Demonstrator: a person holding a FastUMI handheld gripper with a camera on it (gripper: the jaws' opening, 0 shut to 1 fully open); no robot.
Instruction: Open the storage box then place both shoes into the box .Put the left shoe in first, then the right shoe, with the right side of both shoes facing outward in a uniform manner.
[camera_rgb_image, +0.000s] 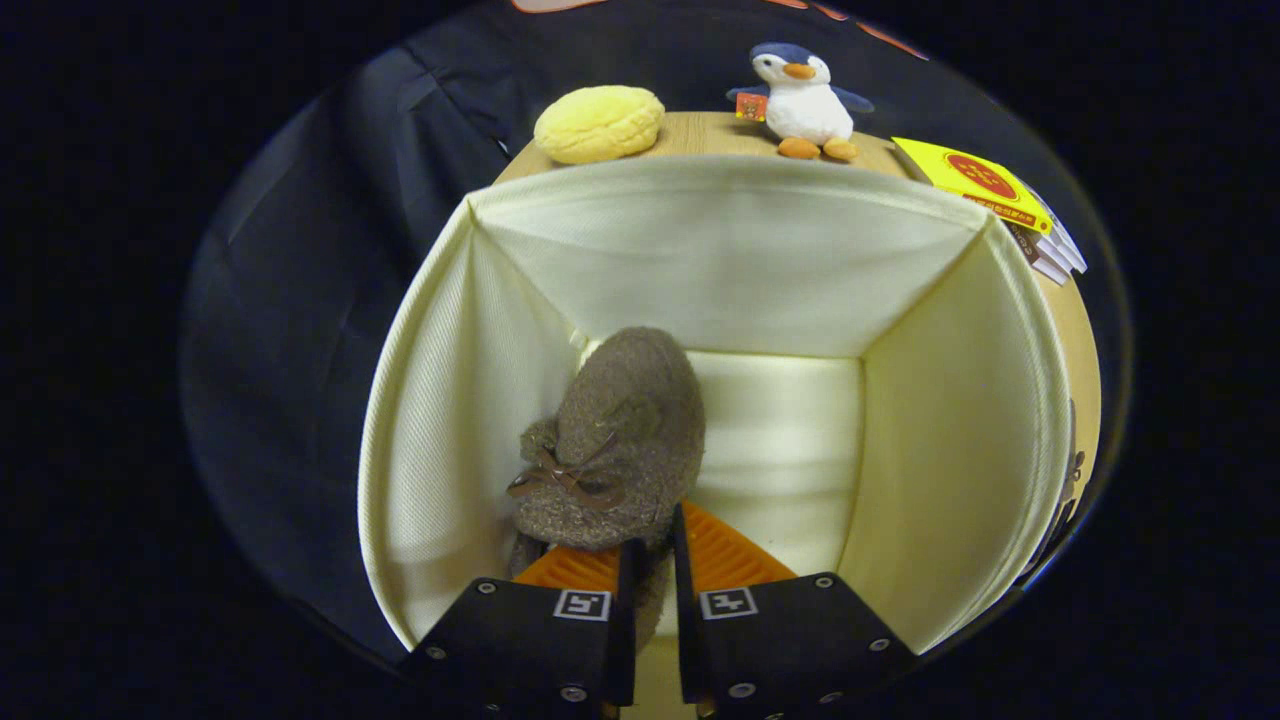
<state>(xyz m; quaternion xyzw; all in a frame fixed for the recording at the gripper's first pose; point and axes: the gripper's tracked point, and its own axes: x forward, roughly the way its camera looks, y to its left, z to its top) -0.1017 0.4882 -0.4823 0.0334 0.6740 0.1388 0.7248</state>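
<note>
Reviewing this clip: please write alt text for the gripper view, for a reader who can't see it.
The gripper holds a fuzzy grey-brown shoe with a bow, its fingers closed on the shoe's rim, lowering it inside an open cream fabric storage box, toward the left wall. Beyond the box, a wooden table carries a yellow bun-shaped toy, a plush penguin and stacked books.

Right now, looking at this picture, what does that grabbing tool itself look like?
The gripper has two black block-shaped bodies with silver screws, each bearing a small square black-and-white marker. Its two fingers are orange with ribbed faces and black inner edges.
</note>
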